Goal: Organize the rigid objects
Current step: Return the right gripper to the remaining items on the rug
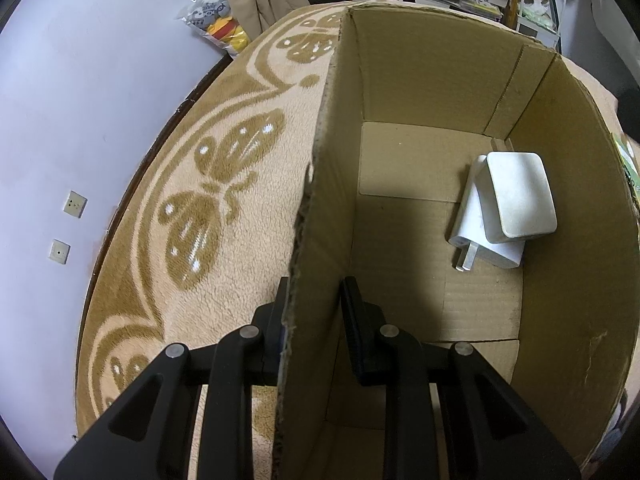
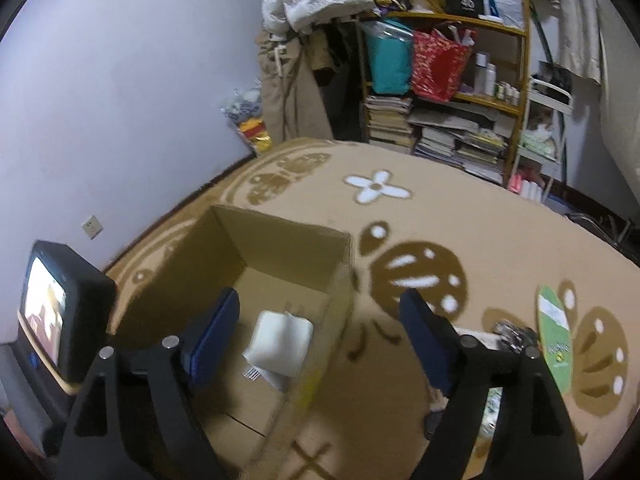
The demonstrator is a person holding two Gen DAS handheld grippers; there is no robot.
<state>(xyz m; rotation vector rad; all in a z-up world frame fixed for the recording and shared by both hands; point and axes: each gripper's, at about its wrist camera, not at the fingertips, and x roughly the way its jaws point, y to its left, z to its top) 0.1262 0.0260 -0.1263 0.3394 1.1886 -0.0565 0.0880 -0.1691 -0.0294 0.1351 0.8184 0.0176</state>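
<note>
An open cardboard box (image 1: 440,80) stands on a beige butterfly-patterned blanket (image 1: 224,208). On its floor, by the right wall, a white wall charger (image 1: 476,240) lies with a white rounded block (image 1: 520,196) resting on top of it. My left gripper (image 1: 312,312) is shut on the box's left wall, one finger outside and one inside. In the right wrist view the same box (image 2: 280,240) sits lower left with the white items (image 2: 280,340) inside. My right gripper (image 2: 320,298) is open above the box's right wall, with nothing held between its blue pads.
A green surfboard-shaped card (image 2: 554,340) and a dark crinkled packet (image 2: 516,334) lie on the blanket right of the box. A black unit with a lit screen (image 2: 52,320) stands at the left. Bookshelves (image 2: 440,120) crowd the far side, and a lilac wall (image 2: 120,80) lies left.
</note>
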